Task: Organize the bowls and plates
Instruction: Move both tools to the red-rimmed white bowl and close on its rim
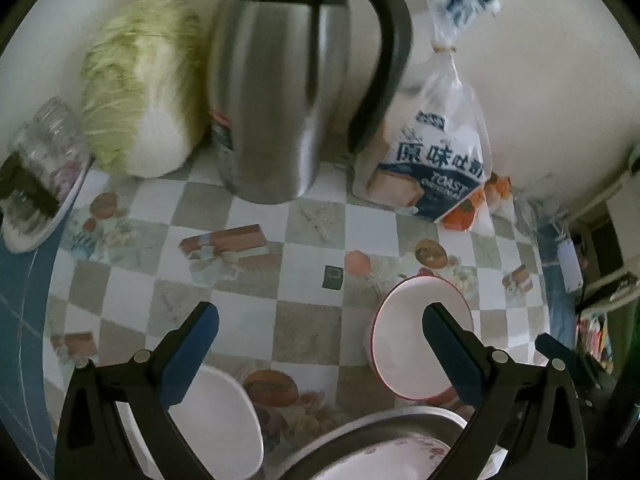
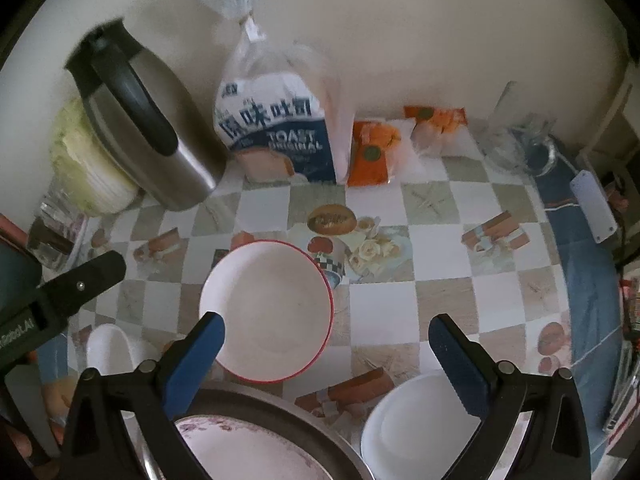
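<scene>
A white bowl with a red rim point(image 2: 272, 312) point(image 1: 400, 344) stands on the checked tablecloth. My right gripper point(image 2: 326, 360) hovers open just short of it, the left pad near its rim. My left gripper point(image 1: 320, 344) is open too, holding nothing, with the bowl behind its right pad. Below both, a metal basin point(image 2: 288, 404) point(image 1: 384, 424) holds a floral plate point(image 2: 240, 452) point(image 1: 400, 456). A white plate point(image 2: 412, 420) lies under the right gripper's right finger. A small white bowl point(image 2: 108, 348) point(image 1: 216, 420) sits to the left.
Along the wall stand a steel thermos jug point(image 1: 280, 100), a cabbage point(image 1: 140, 88), a toast bag point(image 2: 280, 136), orange packets point(image 2: 372, 152) and a glass pitcher point(image 2: 520, 140). A glass jar point(image 1: 44, 152) sits on a plate at far left. A power strip point(image 2: 592, 208) lies right.
</scene>
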`<state>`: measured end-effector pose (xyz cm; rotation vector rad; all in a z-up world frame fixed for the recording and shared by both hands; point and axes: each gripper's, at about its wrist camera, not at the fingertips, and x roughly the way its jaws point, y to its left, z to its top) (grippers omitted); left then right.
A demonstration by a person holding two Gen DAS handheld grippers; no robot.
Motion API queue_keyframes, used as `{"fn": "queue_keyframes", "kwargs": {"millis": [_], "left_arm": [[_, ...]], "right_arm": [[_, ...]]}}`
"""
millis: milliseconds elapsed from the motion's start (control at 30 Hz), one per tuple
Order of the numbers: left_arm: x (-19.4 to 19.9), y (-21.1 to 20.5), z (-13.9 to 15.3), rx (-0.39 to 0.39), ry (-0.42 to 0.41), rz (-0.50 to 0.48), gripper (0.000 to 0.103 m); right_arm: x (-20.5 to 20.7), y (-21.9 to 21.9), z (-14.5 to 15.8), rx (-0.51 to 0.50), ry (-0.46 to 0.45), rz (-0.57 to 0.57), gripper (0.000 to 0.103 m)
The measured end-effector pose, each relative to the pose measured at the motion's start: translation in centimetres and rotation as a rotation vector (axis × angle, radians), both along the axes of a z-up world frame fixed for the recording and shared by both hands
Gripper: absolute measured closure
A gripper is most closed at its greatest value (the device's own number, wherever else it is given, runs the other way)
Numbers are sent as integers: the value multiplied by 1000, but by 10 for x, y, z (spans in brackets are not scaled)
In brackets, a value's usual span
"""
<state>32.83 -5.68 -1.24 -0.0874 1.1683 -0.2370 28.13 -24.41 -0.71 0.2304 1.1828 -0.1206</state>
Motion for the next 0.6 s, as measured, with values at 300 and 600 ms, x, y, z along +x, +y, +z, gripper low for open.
{"fn": "queue_keyframes", "kwargs": {"millis": [300,600], "left_arm": [[5,-26,-33,29,39,-85,1],[4,-48,-50,85,57,-131,3]], "right_arm": [[12,-2,-41,14,59,5,2],[15,-7,-58,17,98,-14,29]]}}
